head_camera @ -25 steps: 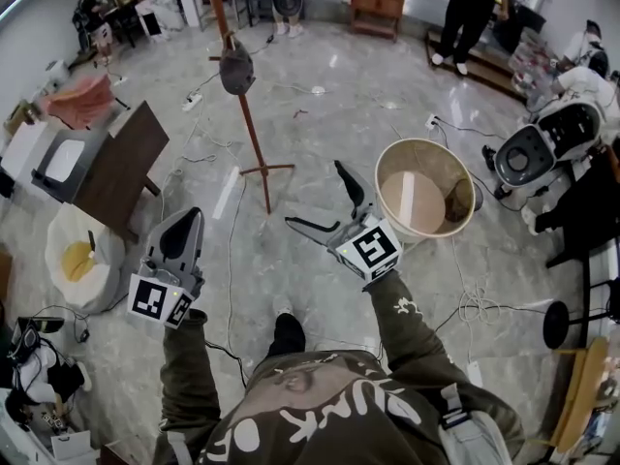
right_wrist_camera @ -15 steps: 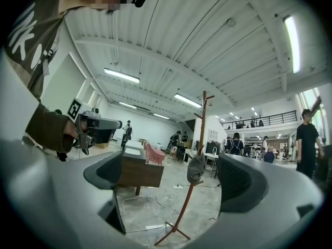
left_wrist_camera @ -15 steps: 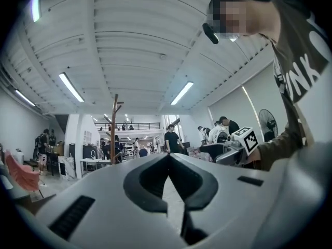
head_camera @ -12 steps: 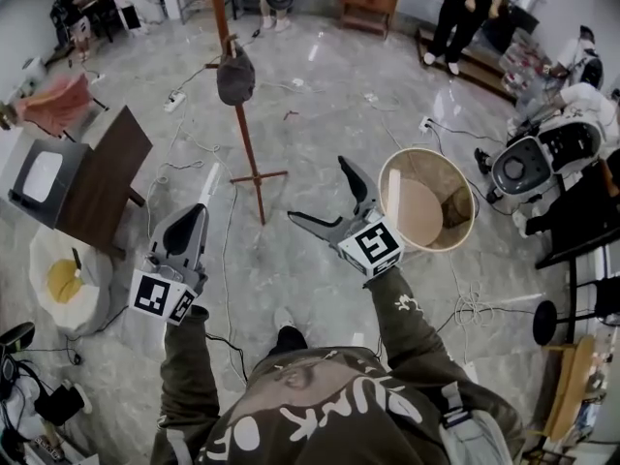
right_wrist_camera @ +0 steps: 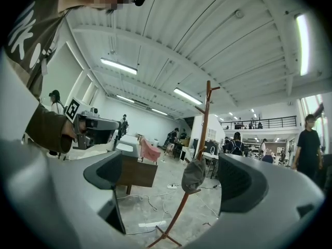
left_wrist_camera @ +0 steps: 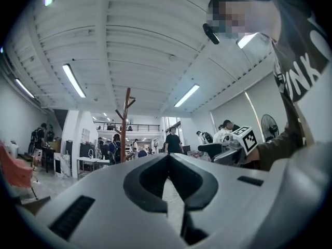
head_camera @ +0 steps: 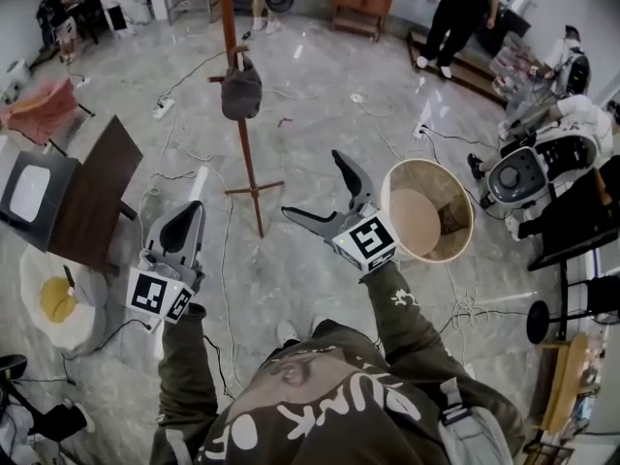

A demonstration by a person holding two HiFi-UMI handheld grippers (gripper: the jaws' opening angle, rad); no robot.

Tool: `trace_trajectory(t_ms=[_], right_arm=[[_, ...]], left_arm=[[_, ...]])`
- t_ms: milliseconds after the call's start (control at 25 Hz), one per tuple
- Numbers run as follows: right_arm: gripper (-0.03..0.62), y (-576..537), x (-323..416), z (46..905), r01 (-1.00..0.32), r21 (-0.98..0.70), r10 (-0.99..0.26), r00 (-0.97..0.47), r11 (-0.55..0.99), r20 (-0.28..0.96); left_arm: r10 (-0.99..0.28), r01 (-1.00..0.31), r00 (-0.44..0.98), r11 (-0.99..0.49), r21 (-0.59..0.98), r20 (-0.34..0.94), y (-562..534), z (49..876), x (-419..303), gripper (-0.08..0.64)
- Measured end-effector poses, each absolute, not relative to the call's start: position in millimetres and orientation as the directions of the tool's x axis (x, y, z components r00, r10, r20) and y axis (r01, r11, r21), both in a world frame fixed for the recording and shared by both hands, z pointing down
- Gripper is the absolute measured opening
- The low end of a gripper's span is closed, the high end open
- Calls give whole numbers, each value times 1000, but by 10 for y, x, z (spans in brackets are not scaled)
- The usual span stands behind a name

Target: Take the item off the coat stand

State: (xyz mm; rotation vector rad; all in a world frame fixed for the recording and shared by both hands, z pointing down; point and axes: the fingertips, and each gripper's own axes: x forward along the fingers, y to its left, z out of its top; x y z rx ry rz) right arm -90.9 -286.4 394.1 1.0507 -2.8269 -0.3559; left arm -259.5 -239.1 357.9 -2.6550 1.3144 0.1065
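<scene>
Cap point(head_camera: 240, 90), one, hanging on coat stand point(head_camera: 248, 153); right gripper point(head_camera: 310, 182) wide apart, empty; left gripper point(head_camera: 194, 209) closed, empty.

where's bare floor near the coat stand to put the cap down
Bare floor lies between the coat stand and the basket. Crowded: cables run between the stand and the dark table, and more tangle right of the basket.

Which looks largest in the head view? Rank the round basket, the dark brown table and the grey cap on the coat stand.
1-2. Round basket and dark brown table: about alike, so I won't rank them.
3. Grey cap on the coat stand: clearly smallest, though it hangs farther away.
</scene>
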Motion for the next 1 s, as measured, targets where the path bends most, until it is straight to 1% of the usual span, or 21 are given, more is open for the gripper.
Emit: trace_trajectory(t_ms=[440,760,1000], right_arm=[[561,-3842,-1066,4104,-633,235,-652,-758,737,2],[561,-5078,-1202,4354,-608,192,-622,-783,770,13],[561,-6039,-1441,4405,-559,176,-573,-819,810,36]], left_arm=[[-804,-813,581,-563,-150,-128,-3280,3679,-2846,3],[-840,-841,535,-520,-149,-88,-4347,3840,-2983,3],[-872,-869,487,-478,-125,-55,-5166,3927,-3116,3]])
